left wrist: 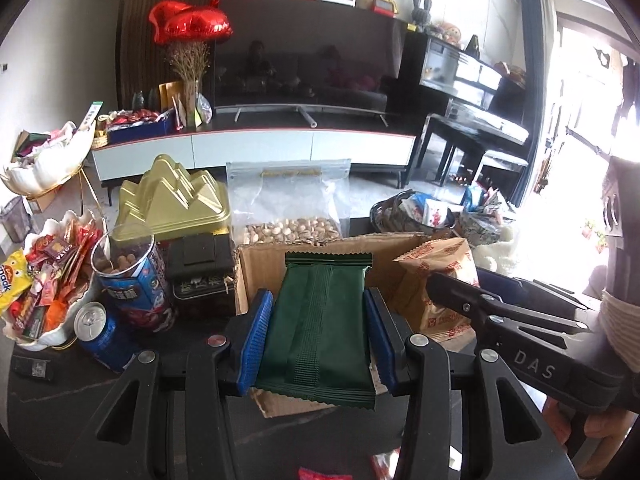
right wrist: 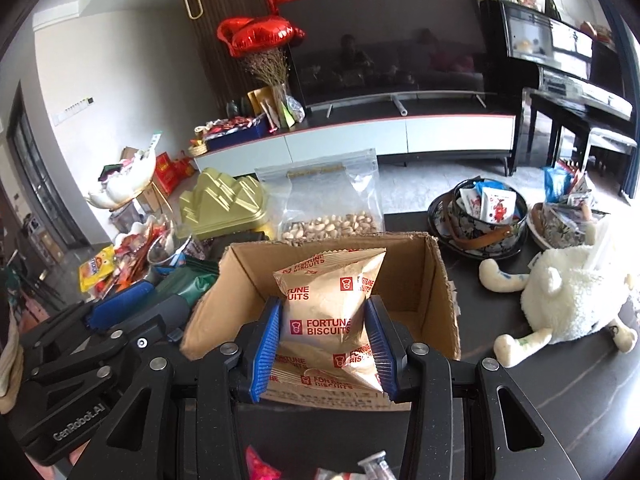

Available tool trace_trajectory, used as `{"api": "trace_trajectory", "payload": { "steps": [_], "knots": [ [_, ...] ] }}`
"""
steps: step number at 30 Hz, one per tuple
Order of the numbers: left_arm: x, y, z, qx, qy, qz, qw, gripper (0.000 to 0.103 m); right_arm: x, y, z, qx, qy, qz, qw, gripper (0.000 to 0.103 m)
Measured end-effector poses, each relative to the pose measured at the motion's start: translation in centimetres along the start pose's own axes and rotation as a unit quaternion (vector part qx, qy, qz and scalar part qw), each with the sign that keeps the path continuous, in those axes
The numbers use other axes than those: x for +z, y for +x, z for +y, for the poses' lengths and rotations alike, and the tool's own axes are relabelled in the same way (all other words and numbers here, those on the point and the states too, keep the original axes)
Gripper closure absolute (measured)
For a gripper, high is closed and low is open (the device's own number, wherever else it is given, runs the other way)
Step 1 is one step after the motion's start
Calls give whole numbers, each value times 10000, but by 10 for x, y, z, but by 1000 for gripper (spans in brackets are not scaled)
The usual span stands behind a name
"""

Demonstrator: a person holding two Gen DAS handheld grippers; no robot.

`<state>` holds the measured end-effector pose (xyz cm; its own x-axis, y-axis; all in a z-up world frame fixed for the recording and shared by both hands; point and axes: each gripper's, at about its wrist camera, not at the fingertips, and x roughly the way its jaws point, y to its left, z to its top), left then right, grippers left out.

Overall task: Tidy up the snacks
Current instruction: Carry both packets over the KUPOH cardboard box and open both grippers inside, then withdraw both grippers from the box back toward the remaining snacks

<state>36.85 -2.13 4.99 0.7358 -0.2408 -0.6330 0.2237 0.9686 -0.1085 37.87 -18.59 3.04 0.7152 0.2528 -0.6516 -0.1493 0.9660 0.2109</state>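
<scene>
holding: left gripper point(left wrist: 318, 330) clamped on a dark green snack packet point(left wrist: 316, 332), blue pads pressed to both its long sides, packet raised over the near left part of the cardboard box point(left wrist: 256, 268).
holding: right gripper point(right wrist: 324, 338) clamped on a tan fortune biscuits bag point(right wrist: 326, 304), pads on both sides, bag over the open box interior, printed side up.
cardboard box: open-topped, flaps up, on the dark table point(right wrist: 520, 400), towards its middle.
behind the box, far edge: clear zip bag of pistachios point(right wrist: 328, 220); gold ridged tin point(right wrist: 224, 208) to its left.
left of the box: blue can point(left wrist: 104, 336), clear tub of round snacks point(left wrist: 128, 272), white dish of mixed sweets point(left wrist: 48, 280).
right of the box: patterned bowl of sachets point(right wrist: 480, 220); white plush toy point(right wrist: 568, 296) lying near the right edge.
</scene>
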Motion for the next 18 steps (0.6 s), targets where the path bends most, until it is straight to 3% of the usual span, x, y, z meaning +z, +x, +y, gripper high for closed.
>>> {"api": "trace_trajectory", "payload": {
  "steps": [2,4,6,18],
  "knots": [
    [1,10,0,76,10,54,10000,55,1,8,-2,-13,-13,29,10000,59],
    [3,15,1,230,39,37,9997,42,2,15,-4,-22,-29,68,10000,57],
    [1,15,2,369,48,-18,9993,38,1,19,-6,-81,-26,89,9999,42],
    [-33,-46,-3,344,125,-255,9990,32,-34,-18,5,-5,-171,-123,9998,41]
  ]
}}
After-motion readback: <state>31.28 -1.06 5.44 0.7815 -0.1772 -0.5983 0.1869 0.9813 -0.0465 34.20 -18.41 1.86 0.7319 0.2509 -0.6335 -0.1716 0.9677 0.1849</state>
